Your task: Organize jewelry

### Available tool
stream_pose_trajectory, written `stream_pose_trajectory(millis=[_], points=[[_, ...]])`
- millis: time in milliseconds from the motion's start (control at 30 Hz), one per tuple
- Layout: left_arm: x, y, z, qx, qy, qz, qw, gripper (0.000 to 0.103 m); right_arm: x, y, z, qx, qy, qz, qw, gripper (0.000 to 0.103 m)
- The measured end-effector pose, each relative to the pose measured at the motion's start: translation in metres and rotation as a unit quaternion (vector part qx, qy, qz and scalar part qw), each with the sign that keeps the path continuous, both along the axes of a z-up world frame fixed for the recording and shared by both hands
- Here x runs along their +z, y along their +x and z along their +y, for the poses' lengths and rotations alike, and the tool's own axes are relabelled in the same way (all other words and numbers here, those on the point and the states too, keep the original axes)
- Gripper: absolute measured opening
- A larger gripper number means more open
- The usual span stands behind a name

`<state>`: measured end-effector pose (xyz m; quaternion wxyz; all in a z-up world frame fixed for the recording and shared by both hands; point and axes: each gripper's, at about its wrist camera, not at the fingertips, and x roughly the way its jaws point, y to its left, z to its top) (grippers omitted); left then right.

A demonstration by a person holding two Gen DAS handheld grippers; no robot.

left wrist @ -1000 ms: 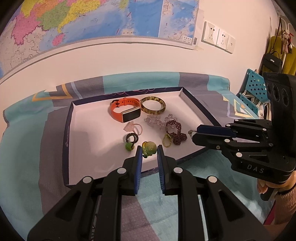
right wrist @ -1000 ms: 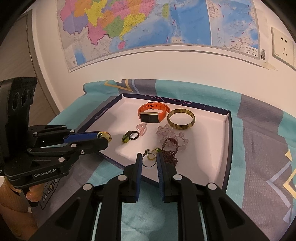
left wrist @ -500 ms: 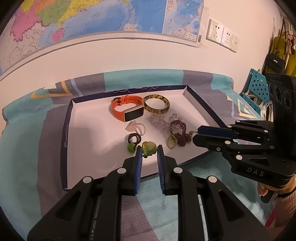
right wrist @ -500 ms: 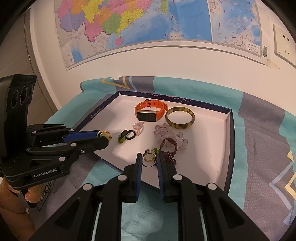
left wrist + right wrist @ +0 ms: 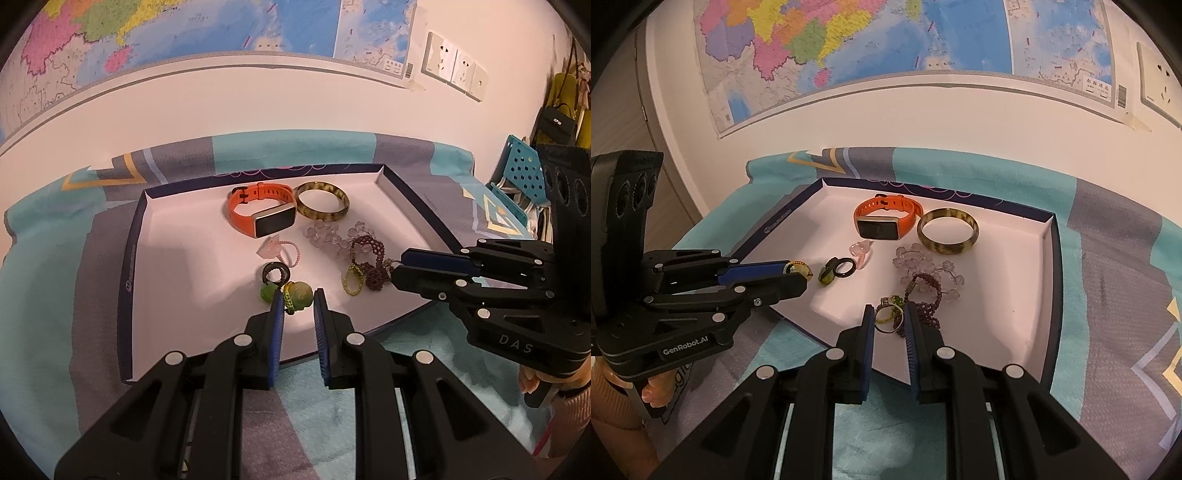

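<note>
Meanwhile, the left gripper [image 5: 298, 297] pinched a green charm [image 5: 300, 291] between narrow jaws above the near edge of the tray [image 5: 127, 258]. The right gripper [image 5: 889, 314] likewise held a ring [image 5: 885, 320]. Deeper in the tray lay an orange watch [image 5: 260, 212] and a bangle [image 5: 323, 200].

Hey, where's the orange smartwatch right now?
The orange smartwatch lies at the far side of the white tray, just left of the mottled brown bangle.
</note>
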<state>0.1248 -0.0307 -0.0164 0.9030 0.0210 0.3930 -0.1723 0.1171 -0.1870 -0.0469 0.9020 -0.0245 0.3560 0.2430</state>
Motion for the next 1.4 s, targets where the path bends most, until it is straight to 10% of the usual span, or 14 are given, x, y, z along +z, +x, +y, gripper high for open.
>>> stream_pose_trajectory(millis=[667,867,967,1200,1400], points=[[-0.013,0.011,0.0,0.011,0.014,0.014,0.9998,0.017,-0.014,0.011,0.005,-0.006,-0.006,0.021,1.0,0.015],[-0.009,0.005,0.004,0.014,0.008,0.004,0.9999,0.033,-0.014,0.009,0.004,-0.01,-0.001,0.02,1.0,0.018],[-0.004,-0.004,0.006,0.016,0.005,-0.006,0.9998,0.042,-0.008,0.004,0.0,-0.012,0.009,0.012,1.0,0.03],[0.012,-0.037,0.017,0.036,0.007,-0.048,0.9982,0.098,0.008,-0.025,-0.009,-0.02,0.021,-0.02,0.999,0.069],[0.014,-0.067,0.03,0.066,0.004,-0.061,0.9959,0.098,0.007,-0.055,-0.014,-0.044,0.023,-0.04,0.998,0.096]])
